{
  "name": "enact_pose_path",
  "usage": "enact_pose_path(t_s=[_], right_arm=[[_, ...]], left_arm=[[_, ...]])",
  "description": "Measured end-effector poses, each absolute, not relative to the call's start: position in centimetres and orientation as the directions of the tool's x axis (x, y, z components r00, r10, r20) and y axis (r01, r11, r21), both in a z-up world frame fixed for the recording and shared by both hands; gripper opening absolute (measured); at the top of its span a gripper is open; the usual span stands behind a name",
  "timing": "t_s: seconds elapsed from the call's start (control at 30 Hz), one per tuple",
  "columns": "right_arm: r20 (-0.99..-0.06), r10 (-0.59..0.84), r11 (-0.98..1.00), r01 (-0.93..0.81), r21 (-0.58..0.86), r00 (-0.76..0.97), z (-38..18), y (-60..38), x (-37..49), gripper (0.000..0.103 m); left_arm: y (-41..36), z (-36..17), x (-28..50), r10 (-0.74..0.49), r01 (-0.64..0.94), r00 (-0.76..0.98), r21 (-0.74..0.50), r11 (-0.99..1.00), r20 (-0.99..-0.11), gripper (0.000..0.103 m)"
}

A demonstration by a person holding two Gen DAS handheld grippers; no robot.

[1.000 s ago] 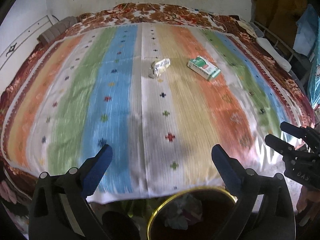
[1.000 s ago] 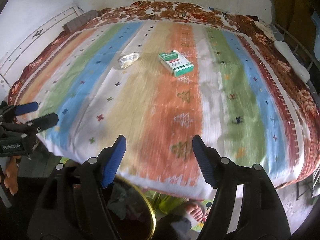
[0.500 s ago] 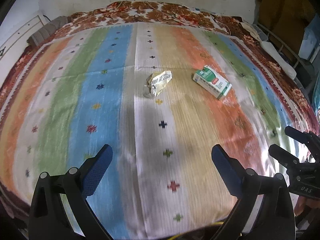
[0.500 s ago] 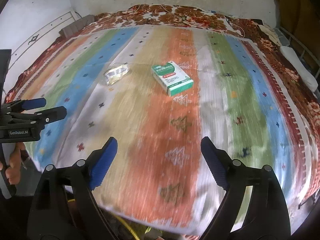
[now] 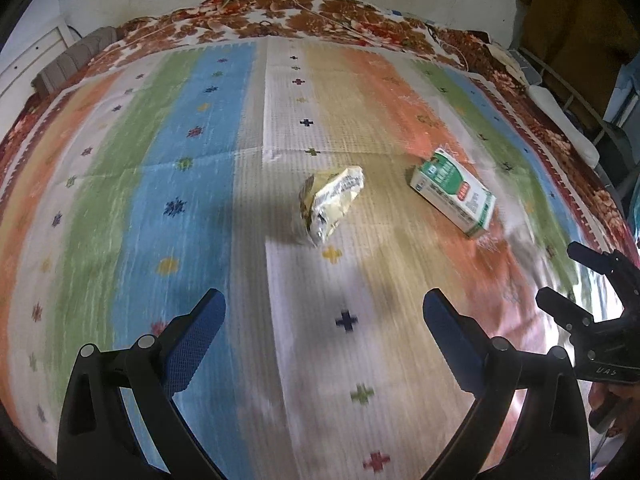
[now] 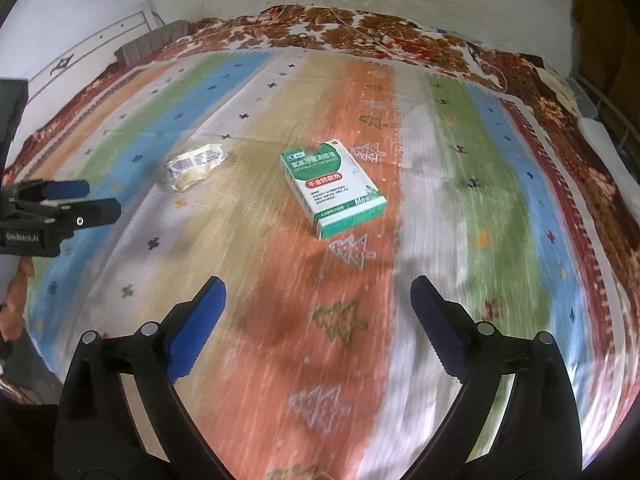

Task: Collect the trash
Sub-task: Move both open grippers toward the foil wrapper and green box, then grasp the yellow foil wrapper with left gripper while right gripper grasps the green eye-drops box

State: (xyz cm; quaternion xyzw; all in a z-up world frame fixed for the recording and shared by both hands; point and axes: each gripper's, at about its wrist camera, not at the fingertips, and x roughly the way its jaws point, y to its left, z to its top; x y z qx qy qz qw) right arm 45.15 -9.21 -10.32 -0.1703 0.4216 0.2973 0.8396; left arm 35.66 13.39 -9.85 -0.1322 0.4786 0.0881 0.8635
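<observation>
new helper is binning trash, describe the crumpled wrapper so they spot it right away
On the striped bedspread, look near the middle where the white and tan stripes meet. The crumpled wrapper lies left of the green-and-white box: shiny, silvery-yellow and scrunched, not a neat carton.

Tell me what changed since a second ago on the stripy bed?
Both grippers moved in over the bed. The right gripper has just been opening its jaws wider, nothing between them. The left gripper is open and empty too. The crumpled wrapper and the green box stayed put, untouched.
</observation>
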Motion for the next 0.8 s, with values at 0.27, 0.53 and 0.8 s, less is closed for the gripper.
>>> enact_pose_path(t_s=[0.27, 0.53, 0.8], right_arm=[[-0.822, 0.362, 0.717, -0.695, -0.055, 0.439, -13.1, -7.1, 48.7, 0.091], [-0.819, 0.353, 0.701, -0.708, -0.090, 0.453, -14.7, -6.0, 51.9, 0.094], [-0.822, 0.359, 0.691, -0.718, -0.085, 0.443, -16.1, -4.5, 54.5, 0.094]], left_arm=[[14.6, -11.7, 39.2, 0.009, -0.242, 0.509, -0.133, 0.961, -0.861, 0.096], [16.3, -14.2, 41.0, -0.007, -0.276, 0.511, -0.172, 0.946, -0.859, 0.094], [17.1, -15.2, 42.1, -0.024, -0.281, 0.536, -0.205, 0.938, -0.844, 0.083]])
